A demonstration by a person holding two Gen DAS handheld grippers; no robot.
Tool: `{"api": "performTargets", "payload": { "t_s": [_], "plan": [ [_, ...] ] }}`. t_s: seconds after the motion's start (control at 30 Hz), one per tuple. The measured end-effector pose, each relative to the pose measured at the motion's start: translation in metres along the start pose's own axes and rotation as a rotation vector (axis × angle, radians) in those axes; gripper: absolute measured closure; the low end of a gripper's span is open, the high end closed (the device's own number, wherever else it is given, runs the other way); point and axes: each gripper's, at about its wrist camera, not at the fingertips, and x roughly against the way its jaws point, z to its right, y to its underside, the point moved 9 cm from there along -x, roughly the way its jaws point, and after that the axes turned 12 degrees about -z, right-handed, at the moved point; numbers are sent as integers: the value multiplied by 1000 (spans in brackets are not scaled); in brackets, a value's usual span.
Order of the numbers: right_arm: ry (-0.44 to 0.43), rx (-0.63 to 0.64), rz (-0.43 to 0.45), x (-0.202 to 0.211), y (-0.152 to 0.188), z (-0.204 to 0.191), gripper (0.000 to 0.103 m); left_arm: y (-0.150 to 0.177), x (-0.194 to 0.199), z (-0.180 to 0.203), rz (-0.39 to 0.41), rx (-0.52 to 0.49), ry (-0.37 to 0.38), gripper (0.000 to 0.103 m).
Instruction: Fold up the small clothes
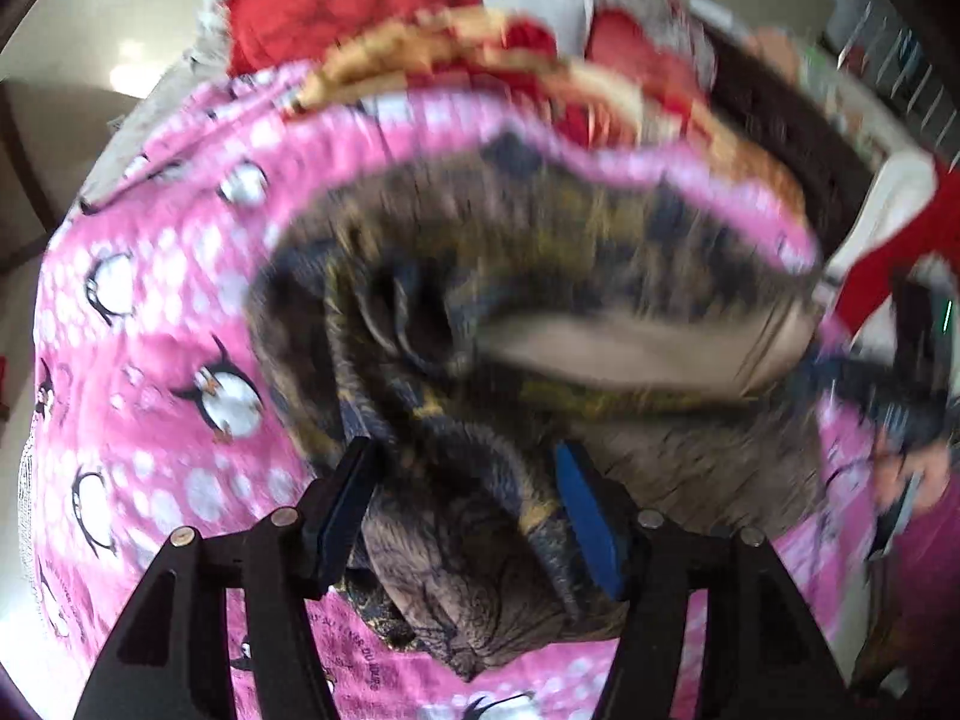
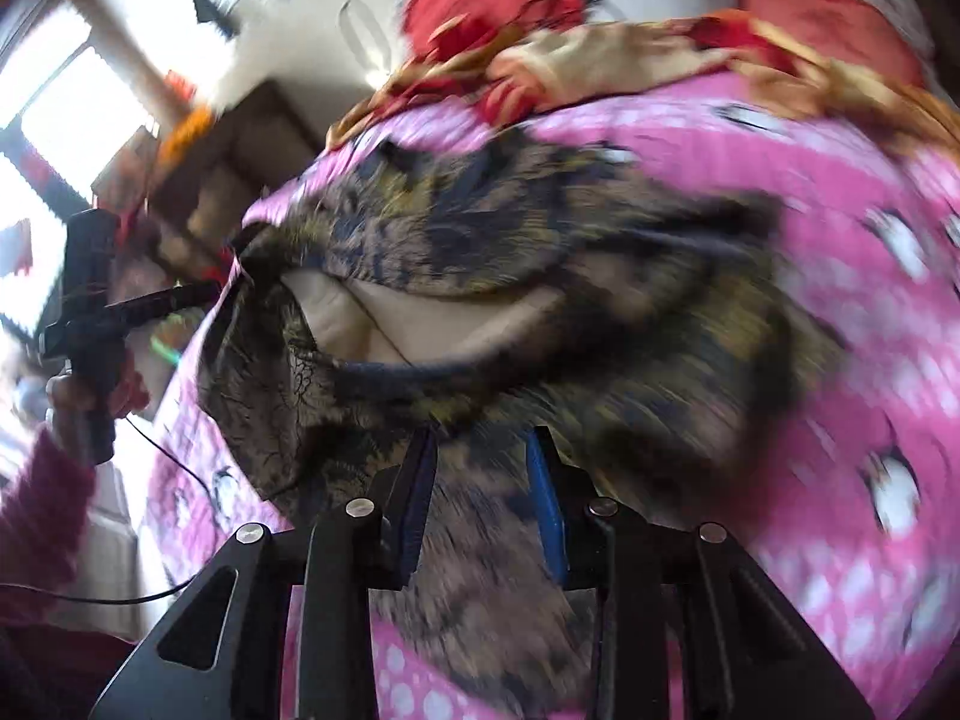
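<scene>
A: Though both views are smeared by blur, the main thing reads clearly enough: a brown patterned garment [image 1: 540,252] lies crumpled on a pink penguin-print blanket [image 1: 150,312], its pale beige lining [image 1: 636,348] showing through a gap in the folds.

B: Left gripper [image 1: 468,516]?

A: Pointing steeply down at the garment's near end. Jaws spread, blue pads [image 1: 585,516] standing apart with a bunched fold of the brown cloth between them. Neither pad presses on it, as far as the left wrist view shows.

B: And the right gripper [image 2: 486,504]?

A: Also angled down over the garment, from its other end. Jaws part-way open, narrower than the left. Brown cloth fills the gap, but the blur is heavy there; the pads seem to stand clear of it, though I can't be sure.

B: Anything beyond the garment?

A: Far edge of the blanket: a red and gold cloth [image 1: 480,54] heaped along it, more red fabric [image 1: 312,6] behind. In the right wrist view, at left, a hand [image 2: 84,396] in a dark red sleeve [image 2: 42,510] grips the other gripper's black handle [image 2: 87,312], a thin cable [image 2: 162,456] trailing below. Bright window [image 2: 66,96] in the upper left corner.
</scene>
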Motion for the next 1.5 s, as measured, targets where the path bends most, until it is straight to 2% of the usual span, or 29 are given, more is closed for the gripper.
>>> {"api": "performTargets", "payload": {
  "t_s": [0.1,0.2,0.23,0.27,0.33,0.37,0.47,0.53,0.63,0.67,0.73,0.77,0.83,0.93,1.0,1.07,1.1,1.17,1.3,1.37,1.4,1.47,1.5],
  "plan": [
    [42,-20,40,-9,-46,9,69,-24,-12,-12,1,32,-44,38],
    [93,-141,173,0,-99,45,69,-65,-3,-48,90,159,-81,38],
    [113,-219,195,2,-110,64,69,-73,1,-59,113,218,-47,38],
    [118,-261,198,2,-114,72,68,-78,7,-71,141,296,30,38],
    [101,-316,200,6,-115,80,68,-75,14,-77,161,349,117,38],
    [74,-292,212,12,-111,70,68,-67,17,-76,156,328,129,38],
    [39,-135,220,20,-97,17,68,-40,19,-70,133,224,47,38],
    [41,-9,196,15,-91,-27,68,-22,21,-72,126,209,25,38],
    [-71,131,100,-11,-86,-90,68,-15,29,-82,129,266,75,38],
    [-121,178,31,-32,-84,-117,68,-15,35,-88,142,294,90,38],
    [-107,223,-30,-60,-86,-143,68,-16,49,-98,181,349,119,37],
    [-68,244,-44,-77,-91,-154,68,-14,58,-99,208,362,161,36],
    [-41,237,-38,-100,-107,-165,68,-9,66,-96,222,358,199,29],
    [-57,134,-10,-123,-153,-160,68,9,62,-84,206,303,186,25],
    [-73,-28,73,-116,-194,-136,68,25,47,-72,159,258,177,25],
    [-106,-156,140,-100,-212,-114,67,38,31,-60,108,215,173,25],
    [-120,-184,167,-90,-214,-108,66,43,24,-56,90,195,175,25],
    [-137,-154,163,-74,-206,-110,63,51,13,-47,71,171,192,25],
    [-152,-11,96,-58,-165,-137,61,55,2,-38,66,189,281,25],
    [-157,90,36,-68,-148,-165,56,56,-4,-36,62,211,312,25],
    [-137,125,10,-78,-143,-178,52,57,-6,-35,60,219,315,25],
    [-65,189,-34,-101,-139,-196,52,57,-10,-32,57,201,297,26],
    [5,220,-35,-111,-142,-200,60,57,-11,-31,49,179,279,30]
  ]
}}
